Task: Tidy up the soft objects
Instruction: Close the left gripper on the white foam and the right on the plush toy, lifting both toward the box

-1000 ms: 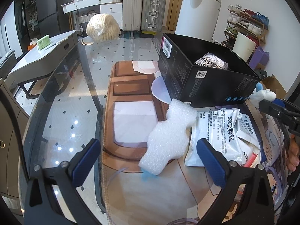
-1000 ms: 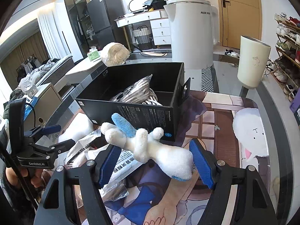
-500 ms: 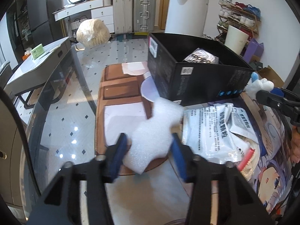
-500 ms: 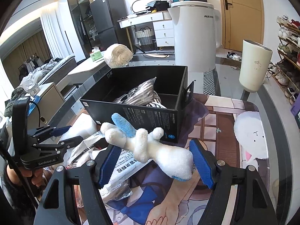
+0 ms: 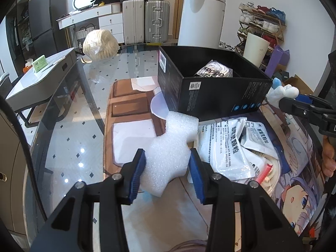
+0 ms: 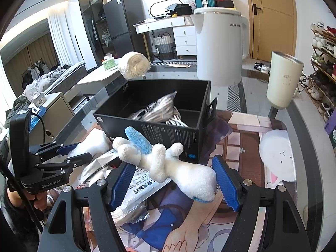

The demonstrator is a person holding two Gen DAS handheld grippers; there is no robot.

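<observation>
So the left gripper [image 5: 167,168] has its blue pads clamped on both sides of the white foam piece [image 5: 172,147], squeezing the lower end of it. The foam's upper end reaches toward the black box [image 5: 210,98], which sits further back on the glass tabletop [image 5: 69,142], toward the far edge. Inside the box there's a striped bag [image 6: 159,109] already lying on the bottom.

The right gripper [image 6: 171,180] has a white plush toy [image 6: 168,166] with a blue ear lying across the gap between its pads. The plush's fat end touches the right pad, but the left pad looks clear of it, so honestly I can't tell if it's a real grip or if the toy is just resting there. It's just in front of the box's near wall.

Right beside the foam, between the two grippers, there's a crinkly white plastic pouch [image 5: 229,147] with printed text, lying on an anime-print mat [image 5: 294,189] that covers the near part of the tabletop. A rolled-up cream bundle in plastic [image 5: 99,45] sits at the far left corner of the tabletop, well apart from everything else.
</observation>
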